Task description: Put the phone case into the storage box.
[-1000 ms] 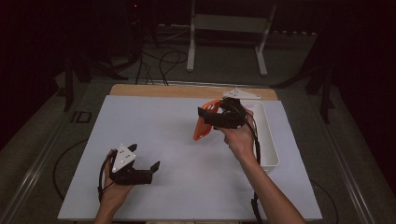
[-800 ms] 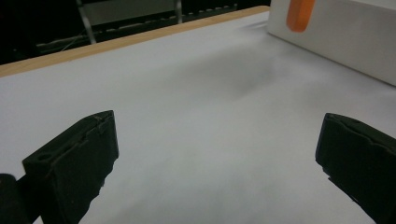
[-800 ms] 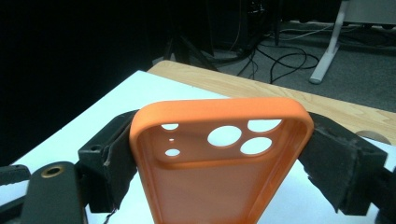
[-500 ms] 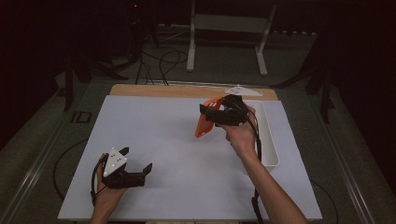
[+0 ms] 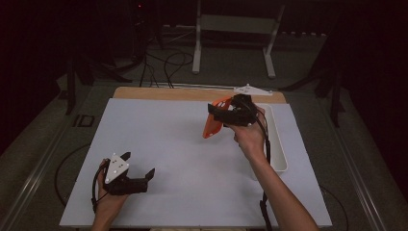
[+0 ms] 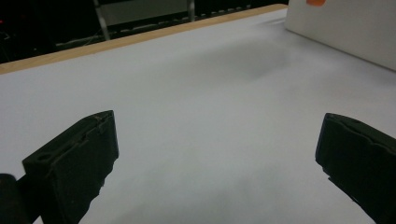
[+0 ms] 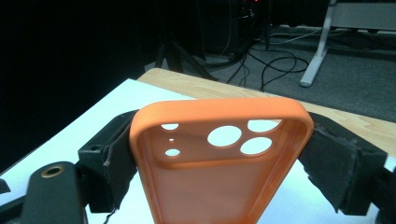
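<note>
Right gripper view: right gripper [image 7: 219, 154] jaws clamp the long sides of an orange silicone phone case [image 7: 219, 154], raised off the white table sheet [image 5: 173, 144]. Left gripper [image 6: 217, 154] spread wide, empty, low over the sheet, well apart from the case; white plastic bin [image 5: 278, 144] just beside the right hand.

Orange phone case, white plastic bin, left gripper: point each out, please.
Orange phone case [image 7: 219, 154]: right gripper view, camera-hole end.
White plastic bin [image 5: 279, 144]: high view, long rim.
Left gripper [image 5: 139, 166]: high view, between its fingertips.
</note>
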